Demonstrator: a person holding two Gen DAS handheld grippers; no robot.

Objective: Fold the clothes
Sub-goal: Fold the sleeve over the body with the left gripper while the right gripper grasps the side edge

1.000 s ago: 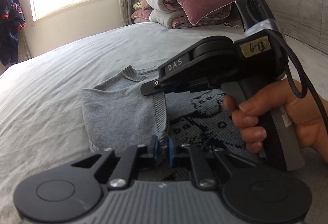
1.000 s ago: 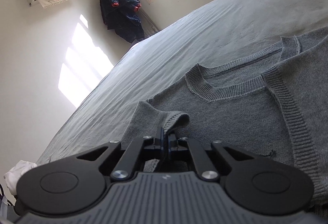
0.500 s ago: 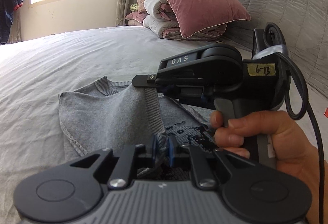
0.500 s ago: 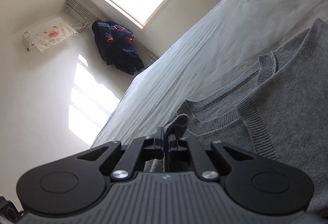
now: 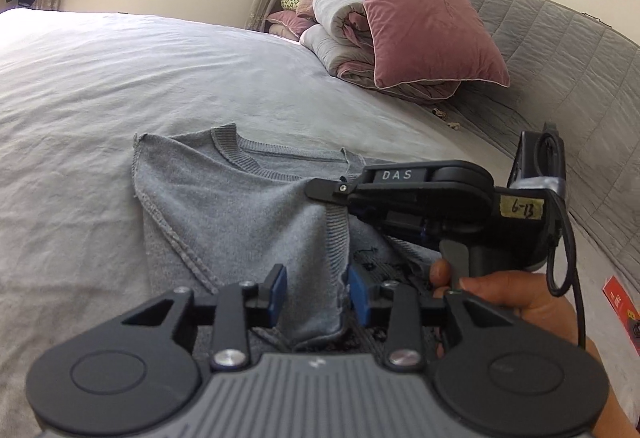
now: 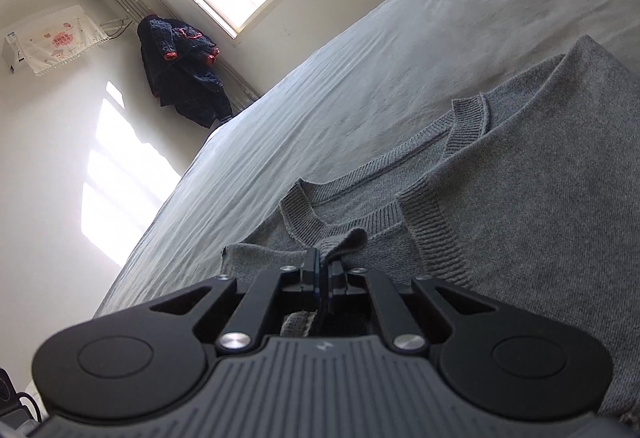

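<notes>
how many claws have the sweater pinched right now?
1. The right claw is shut on the grey sweater at its ribbed edge. The left claw is opening: cloth lies between its blue pads, but they no longer press it.

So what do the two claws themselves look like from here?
Both are black with ribbed grey bodies. The left claw has blue pads. The right claw bears a "DAS" marking, a yellow tape label reading "6-13" and a black cable looping off its rear.

Black hand-held gripper (image 5: 316, 288), blue pads (image 5: 277, 292)
</notes>
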